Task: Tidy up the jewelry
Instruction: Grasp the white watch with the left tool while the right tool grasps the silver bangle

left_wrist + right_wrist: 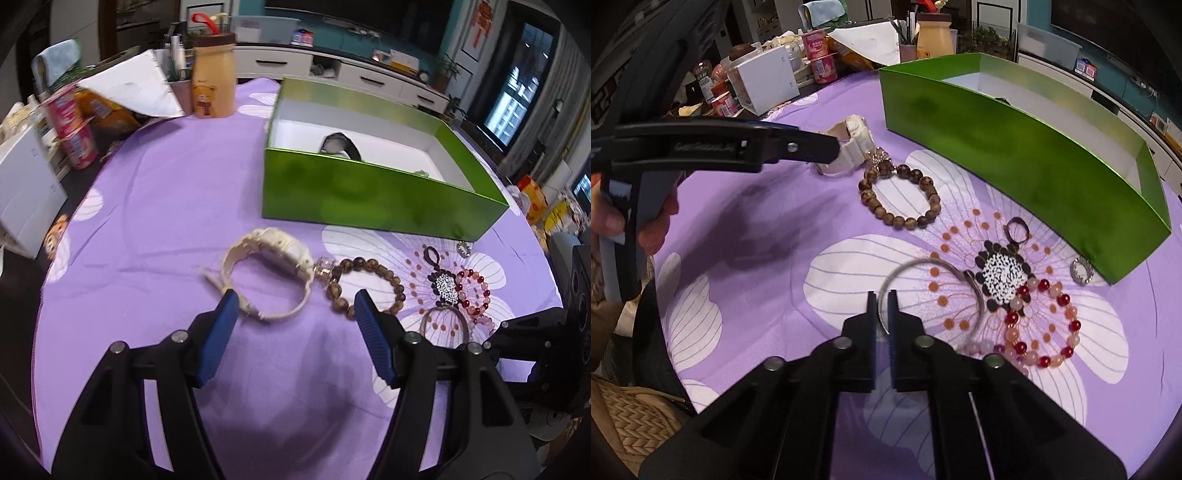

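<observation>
While the left gripper (293,302) hangs with its jaws spread wide and nothing pressed between them, its blue left pad sits at the strap of the cream watch (271,271), which lies on the purple flowered cloth (166,206) covering the surface. Just right of the watch, touching a small sparkly charm (324,266), lies the brown bead bracelet (364,288). Further right come a small dark ring (1017,230) and the thin silver bangle (932,295), then the red and pink bead bracelet (1043,325), which lies on a printed flower. The right gripper (882,295) has its jaws clenched on the near rim of the silver bangle, the metal hoop passing between the two pads. A small sparkly ring (1081,271) rests right against the front wall of the green box (1015,155). The box stands open behind the row of jewelry, and a dark watch (340,146) lies on its white floor.
</observation>
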`<state>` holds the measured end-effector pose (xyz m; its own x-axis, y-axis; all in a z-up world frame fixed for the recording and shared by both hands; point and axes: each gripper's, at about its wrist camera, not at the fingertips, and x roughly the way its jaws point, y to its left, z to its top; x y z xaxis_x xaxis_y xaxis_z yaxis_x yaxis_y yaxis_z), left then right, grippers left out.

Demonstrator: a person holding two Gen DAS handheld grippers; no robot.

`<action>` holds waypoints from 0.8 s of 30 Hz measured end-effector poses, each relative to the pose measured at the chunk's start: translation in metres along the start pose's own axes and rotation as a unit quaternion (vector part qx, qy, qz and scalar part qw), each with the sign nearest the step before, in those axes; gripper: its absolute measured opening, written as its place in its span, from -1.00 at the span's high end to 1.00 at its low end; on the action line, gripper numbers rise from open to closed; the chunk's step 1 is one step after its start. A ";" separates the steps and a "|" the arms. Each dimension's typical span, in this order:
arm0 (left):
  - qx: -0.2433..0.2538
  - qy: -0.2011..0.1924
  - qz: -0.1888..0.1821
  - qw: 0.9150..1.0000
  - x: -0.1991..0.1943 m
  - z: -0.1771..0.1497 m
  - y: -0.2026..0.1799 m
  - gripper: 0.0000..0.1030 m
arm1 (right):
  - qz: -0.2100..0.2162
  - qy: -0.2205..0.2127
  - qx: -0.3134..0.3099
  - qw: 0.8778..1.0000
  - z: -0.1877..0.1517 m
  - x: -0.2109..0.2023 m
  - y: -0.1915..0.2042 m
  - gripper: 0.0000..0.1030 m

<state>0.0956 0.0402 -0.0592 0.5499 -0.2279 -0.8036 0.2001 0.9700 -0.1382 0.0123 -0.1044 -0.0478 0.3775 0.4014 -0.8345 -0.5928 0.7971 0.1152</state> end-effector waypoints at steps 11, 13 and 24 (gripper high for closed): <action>0.050 0.061 -0.018 0.997 0.032 0.013 -0.010 0.52 | 0.045 -0.076 0.111 0.990 0.001 -0.038 -0.039 0.95; 0.051 0.065 -0.017 0.996 0.034 0.013 -0.010 0.52 | 0.042 -0.085 0.114 0.989 -0.001 -0.044 -0.041 0.95; -0.001 0.039 -0.018 0.999 0.019 0.005 -0.002 0.89 | 0.040 -0.103 0.134 0.985 -0.006 -0.057 -0.047 0.95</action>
<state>0.1099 0.0339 -0.0717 0.4768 -0.2562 -0.8409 0.2168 0.9613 -0.1699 0.0144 -0.1672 -0.0087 0.4905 0.5288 -0.6926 -0.4282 0.8385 0.3370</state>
